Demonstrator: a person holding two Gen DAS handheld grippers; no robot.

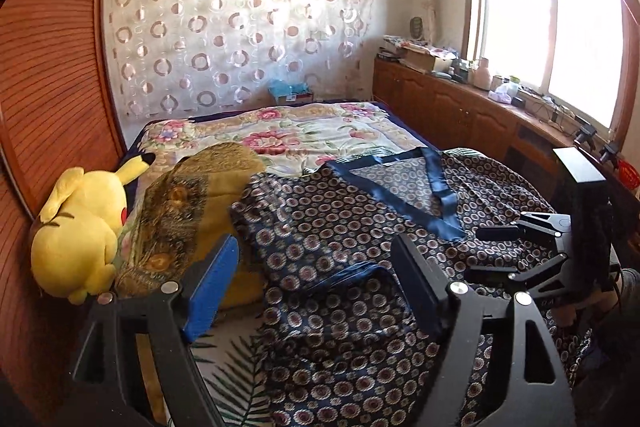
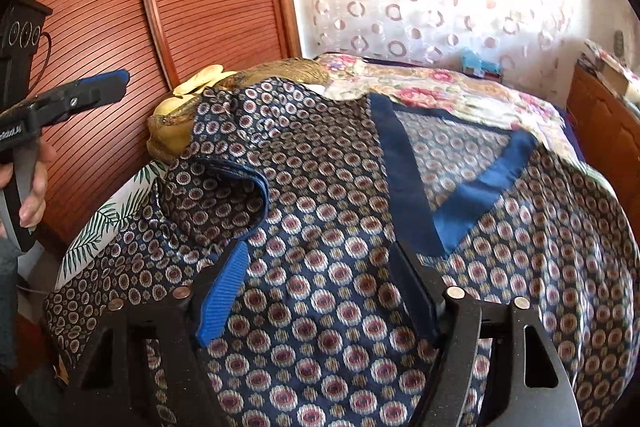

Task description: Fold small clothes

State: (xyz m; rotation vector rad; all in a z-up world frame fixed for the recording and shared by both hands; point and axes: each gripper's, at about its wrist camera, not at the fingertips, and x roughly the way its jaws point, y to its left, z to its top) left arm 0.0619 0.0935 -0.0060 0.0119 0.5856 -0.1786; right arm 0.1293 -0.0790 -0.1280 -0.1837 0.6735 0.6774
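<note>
Patterned top spread on the bed, one sleeve folded in

The navy patterned top (image 1: 360, 227) lies flat under both tools, its sleeve (image 2: 224, 195) turned inward just ahead of the right gripper (image 2: 320, 287); the left gripper (image 1: 316, 275) and the right gape wide, holding nothing, probably freed for the next fold; a yellow plush toy (image 1: 80, 227) sits left.
</note>
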